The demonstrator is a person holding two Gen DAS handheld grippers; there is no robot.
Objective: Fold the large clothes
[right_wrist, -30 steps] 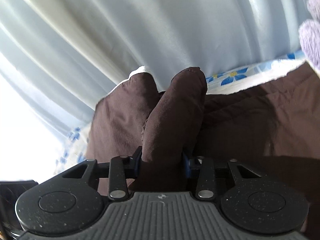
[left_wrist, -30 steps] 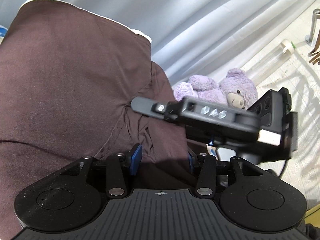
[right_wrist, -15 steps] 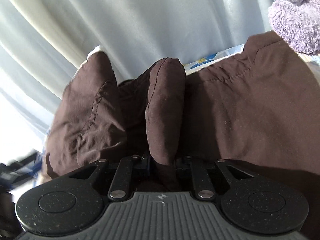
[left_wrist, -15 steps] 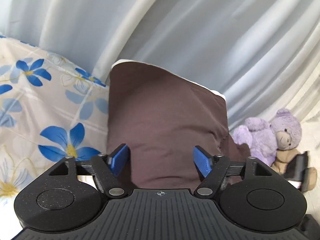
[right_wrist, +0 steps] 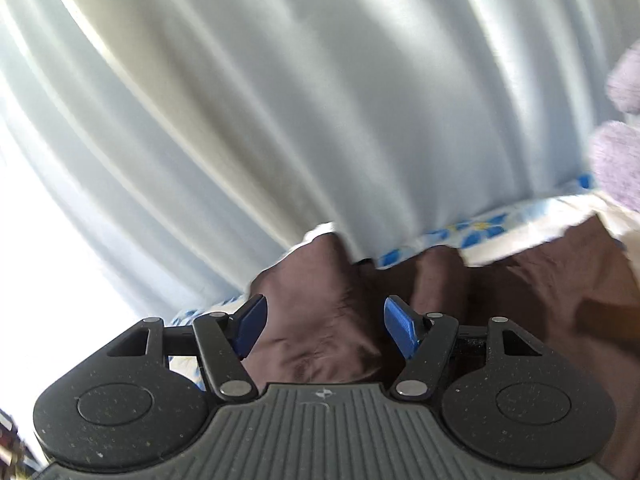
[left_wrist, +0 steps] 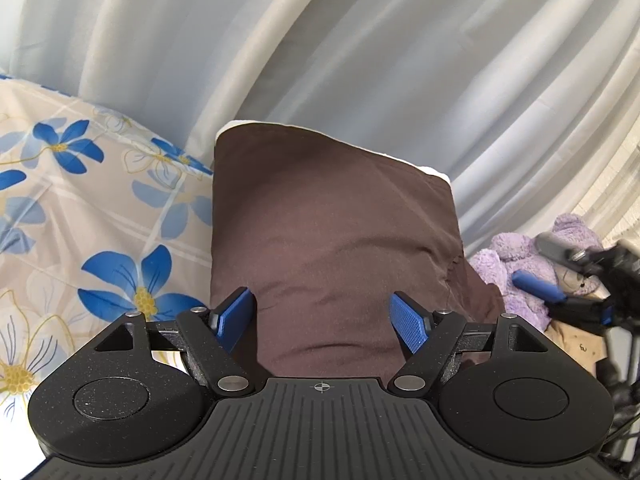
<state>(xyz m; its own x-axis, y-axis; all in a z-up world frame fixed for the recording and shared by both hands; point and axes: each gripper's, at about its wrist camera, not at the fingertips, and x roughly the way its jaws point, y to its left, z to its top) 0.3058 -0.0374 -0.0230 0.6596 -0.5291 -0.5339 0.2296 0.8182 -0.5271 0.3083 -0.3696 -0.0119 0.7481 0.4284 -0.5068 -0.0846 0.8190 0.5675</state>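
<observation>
A dark brown garment [left_wrist: 332, 232] lies folded on the flowered bedsheet [left_wrist: 92, 216], its far edge against the curtain. My left gripper [left_wrist: 322, 320] is open and empty, just above the garment's near part. In the right wrist view the same brown garment [right_wrist: 332, 320] lies rumpled below my right gripper [right_wrist: 322, 326], which is open and holds nothing. The right gripper also shows blurred at the right edge of the left wrist view [left_wrist: 576, 292].
A pale blue-white curtain [left_wrist: 360, 60] hangs behind the bed and fills most of the right wrist view [right_wrist: 280, 100]. A purple teddy bear [left_wrist: 528, 264] sits to the right of the garment. The bedsheet's edge [right_wrist: 480, 228] shows under the curtain.
Both grippers have let go of the brown garment and opened. The left opened first and drew back; the right released its bunched fold, which dropped onto the bed.
</observation>
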